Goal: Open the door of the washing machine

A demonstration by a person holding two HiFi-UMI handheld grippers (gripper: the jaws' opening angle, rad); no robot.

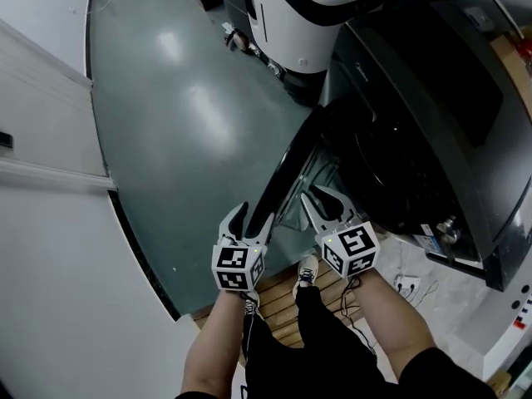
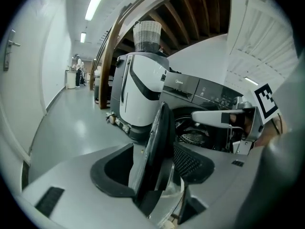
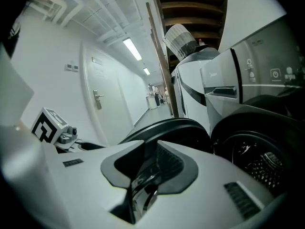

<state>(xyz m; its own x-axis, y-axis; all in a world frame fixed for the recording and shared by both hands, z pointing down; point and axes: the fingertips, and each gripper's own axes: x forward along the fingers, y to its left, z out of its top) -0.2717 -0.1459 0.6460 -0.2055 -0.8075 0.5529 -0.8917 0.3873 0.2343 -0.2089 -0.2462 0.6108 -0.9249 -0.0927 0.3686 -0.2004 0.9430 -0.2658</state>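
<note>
The dark washing machine (image 1: 432, 123) stands at the right with its round door (image 1: 287, 169) swung out, edge-on to me. My left gripper (image 1: 249, 223) straddles the door's outer edge. In the left gripper view the door (image 2: 159, 137) runs between the two pads (image 2: 190, 163) and both lie against it. My right gripper (image 1: 326, 199) is on the door's inner side. In the right gripper view its pads (image 3: 169, 163) close on the shiny dark rim, and the door (image 3: 167, 128) arcs beyond. The drum (image 3: 262, 163) shows through the opening.
A tall white appliance (image 1: 307, 15) stands just beyond the washer. Grey floor (image 1: 183, 123) spreads to the left, up to a white wall (image 1: 41, 140). A wooden pallet (image 1: 287, 302) lies under my feet, with cables (image 1: 407, 288) on the pale floor at the right.
</note>
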